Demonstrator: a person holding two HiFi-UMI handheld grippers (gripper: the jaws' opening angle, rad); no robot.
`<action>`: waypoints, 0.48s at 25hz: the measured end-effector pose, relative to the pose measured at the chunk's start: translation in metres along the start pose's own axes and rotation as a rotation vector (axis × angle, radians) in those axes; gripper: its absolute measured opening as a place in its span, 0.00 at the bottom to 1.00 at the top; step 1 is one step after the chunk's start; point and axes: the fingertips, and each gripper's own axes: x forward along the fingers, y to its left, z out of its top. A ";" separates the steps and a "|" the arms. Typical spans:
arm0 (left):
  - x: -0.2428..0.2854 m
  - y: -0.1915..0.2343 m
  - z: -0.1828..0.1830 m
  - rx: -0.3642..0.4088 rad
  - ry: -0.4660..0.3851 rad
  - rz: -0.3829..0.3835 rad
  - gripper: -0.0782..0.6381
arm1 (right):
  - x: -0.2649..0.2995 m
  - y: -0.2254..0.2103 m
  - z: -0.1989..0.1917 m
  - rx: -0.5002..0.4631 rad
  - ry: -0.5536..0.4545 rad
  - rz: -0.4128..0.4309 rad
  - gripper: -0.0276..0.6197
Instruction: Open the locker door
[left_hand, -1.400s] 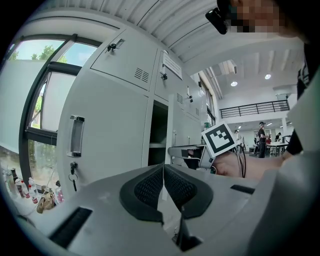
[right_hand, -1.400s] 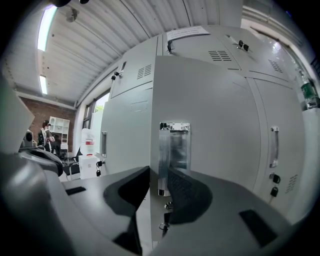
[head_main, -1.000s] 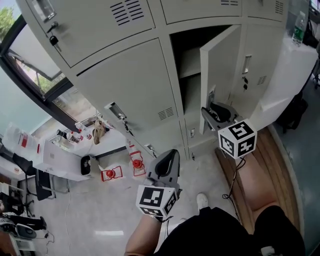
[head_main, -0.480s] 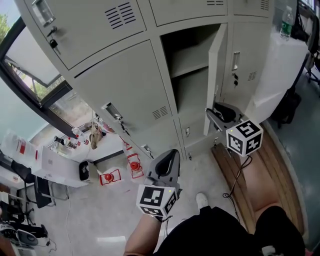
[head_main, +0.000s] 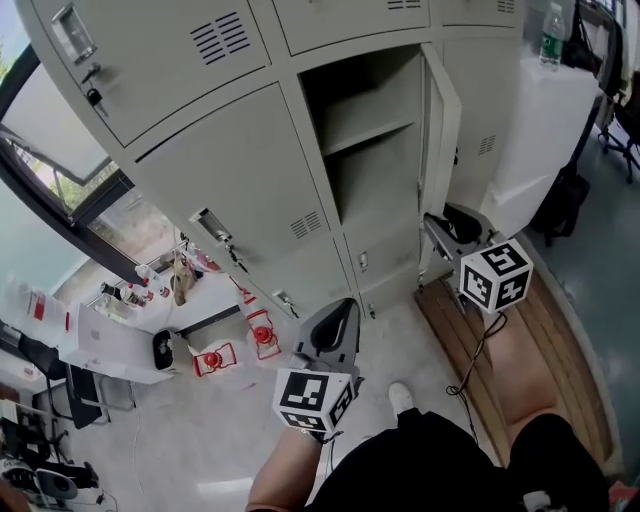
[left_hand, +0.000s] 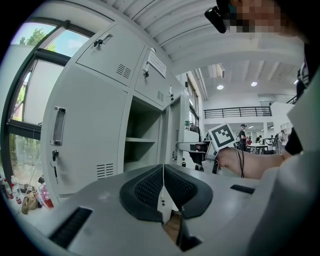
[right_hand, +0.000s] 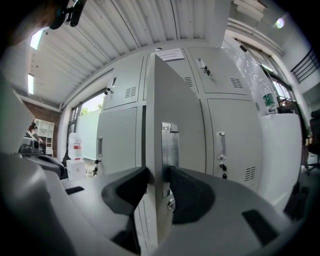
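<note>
The grey locker door (head_main: 441, 130) stands swung out, nearly edge-on in the head view, and bares the compartment and its shelf (head_main: 368, 135). My right gripper (head_main: 432, 222) sits at the door's lower edge. In the right gripper view the door (right_hand: 175, 95) and its metal handle plate (right_hand: 169, 145) stand between the right gripper (right_hand: 159, 186) jaws, which are opening; the pads lie close beside the door with no clear press. My left gripper (head_main: 338, 318) hangs low in front of the lockers, away from the door. In its own view the left gripper (left_hand: 163, 186) is shut on nothing.
Closed locker doors (head_main: 230, 160) with handles and keys fill the left. A white cabinet (head_main: 545, 110) with a green bottle (head_main: 549, 35) stands right of the lockers. A wooden platform (head_main: 505, 345) lies under my right arm. Red items (head_main: 262, 330) and a desk (head_main: 100, 335) are at left.
The locker door has swung further open, from half open to nearly edge-on. My right gripper moved right and slightly down with it. The left gripper has stayed put.
</note>
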 end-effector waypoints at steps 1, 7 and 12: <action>0.001 -0.002 0.000 0.001 0.000 -0.006 0.14 | -0.003 -0.004 0.000 -0.002 0.000 -0.016 0.34; 0.015 -0.017 0.006 0.007 -0.013 -0.050 0.14 | -0.015 -0.018 -0.002 -0.023 0.016 -0.093 0.35; 0.034 -0.034 0.010 0.012 -0.021 -0.094 0.14 | -0.025 -0.028 -0.002 -0.029 0.024 -0.148 0.34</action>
